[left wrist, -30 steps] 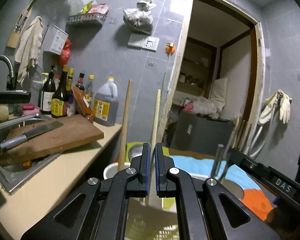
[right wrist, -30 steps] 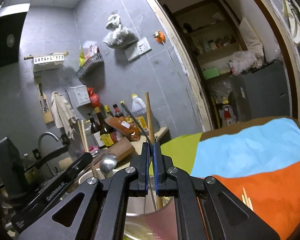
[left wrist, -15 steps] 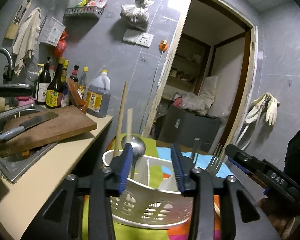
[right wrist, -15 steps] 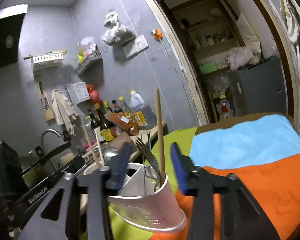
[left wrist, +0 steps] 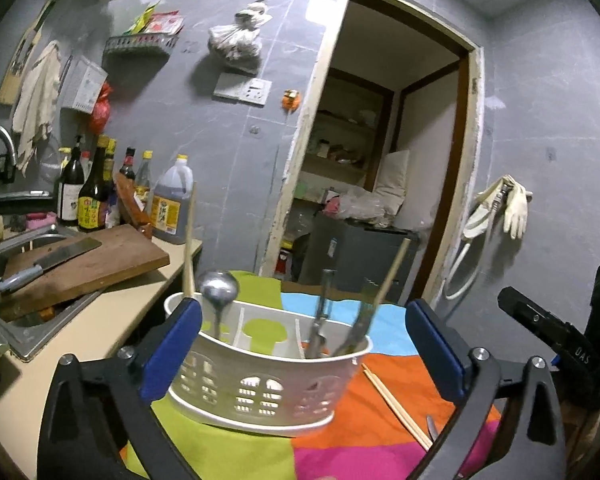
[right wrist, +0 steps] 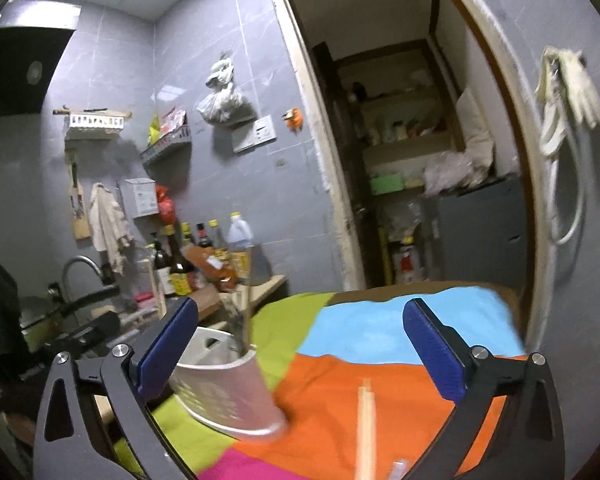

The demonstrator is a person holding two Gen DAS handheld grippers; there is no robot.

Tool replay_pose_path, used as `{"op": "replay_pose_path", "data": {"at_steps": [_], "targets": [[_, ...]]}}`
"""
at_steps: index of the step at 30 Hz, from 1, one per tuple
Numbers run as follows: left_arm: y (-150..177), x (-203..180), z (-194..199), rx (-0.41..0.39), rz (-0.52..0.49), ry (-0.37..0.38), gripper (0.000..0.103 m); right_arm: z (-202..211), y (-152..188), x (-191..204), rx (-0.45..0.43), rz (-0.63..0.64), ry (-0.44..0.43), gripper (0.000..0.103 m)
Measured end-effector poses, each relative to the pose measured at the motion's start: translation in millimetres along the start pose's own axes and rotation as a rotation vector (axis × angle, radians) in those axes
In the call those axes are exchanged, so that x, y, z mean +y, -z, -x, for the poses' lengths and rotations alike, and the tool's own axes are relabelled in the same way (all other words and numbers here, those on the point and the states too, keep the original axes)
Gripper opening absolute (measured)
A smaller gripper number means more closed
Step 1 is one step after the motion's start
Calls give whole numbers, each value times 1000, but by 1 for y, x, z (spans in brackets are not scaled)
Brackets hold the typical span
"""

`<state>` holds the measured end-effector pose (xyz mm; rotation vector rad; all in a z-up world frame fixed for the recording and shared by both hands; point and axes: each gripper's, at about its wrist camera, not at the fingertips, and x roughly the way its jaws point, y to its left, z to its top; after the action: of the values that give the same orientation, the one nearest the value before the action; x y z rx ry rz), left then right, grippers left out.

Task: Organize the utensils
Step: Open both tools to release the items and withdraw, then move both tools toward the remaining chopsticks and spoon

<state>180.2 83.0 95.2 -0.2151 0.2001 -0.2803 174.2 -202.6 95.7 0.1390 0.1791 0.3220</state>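
Observation:
A white plastic utensil caddy (left wrist: 260,384) stands on a colourful cloth (left wrist: 236,456). A steel ladle (left wrist: 219,288) and a wooden stick (left wrist: 188,248) stand in its left part; a fork (left wrist: 322,320) and another wooden stick (left wrist: 388,284) stand in its right part. Loose chopsticks (left wrist: 396,404) lie on the cloth to its right. My left gripper (left wrist: 302,348) is open and empty, just in front of the caddy. My right gripper (right wrist: 300,348) is open and empty, with the caddy (right wrist: 228,396) at its left and chopsticks (right wrist: 366,428) lying below it.
A counter at the left carries a wooden cutting board (left wrist: 84,264) with a cleaver (left wrist: 48,260), a sink (left wrist: 4,320) and several bottles (left wrist: 96,196). A doorway (left wrist: 380,160) opens behind the table. The other gripper's body (left wrist: 556,344) shows at the right.
Both grippers were shut on utensils held over the caddy; they opened, released them into the caddy and drew back, jaws now wide apart.

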Motion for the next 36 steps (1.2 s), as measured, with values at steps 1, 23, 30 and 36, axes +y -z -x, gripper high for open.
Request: {"op": "replay_pose_path", "data": {"at_steps": [1, 23, 30, 36], "targets": [[1, -4, 0, 1, -9, 4, 101, 7, 1, -3, -2, 13, 16, 103], [65, -88, -28, 123, -185, 5, 101, 64, 53, -57, 154, 98, 241, 103], [84, -76, -41, 234, -175, -57, 101, 45, 72, -58, 321, 76, 224, 103], [90, -62, -44, 283, -146, -90, 101, 19, 89, -48, 484, 84, 171, 103]]}}
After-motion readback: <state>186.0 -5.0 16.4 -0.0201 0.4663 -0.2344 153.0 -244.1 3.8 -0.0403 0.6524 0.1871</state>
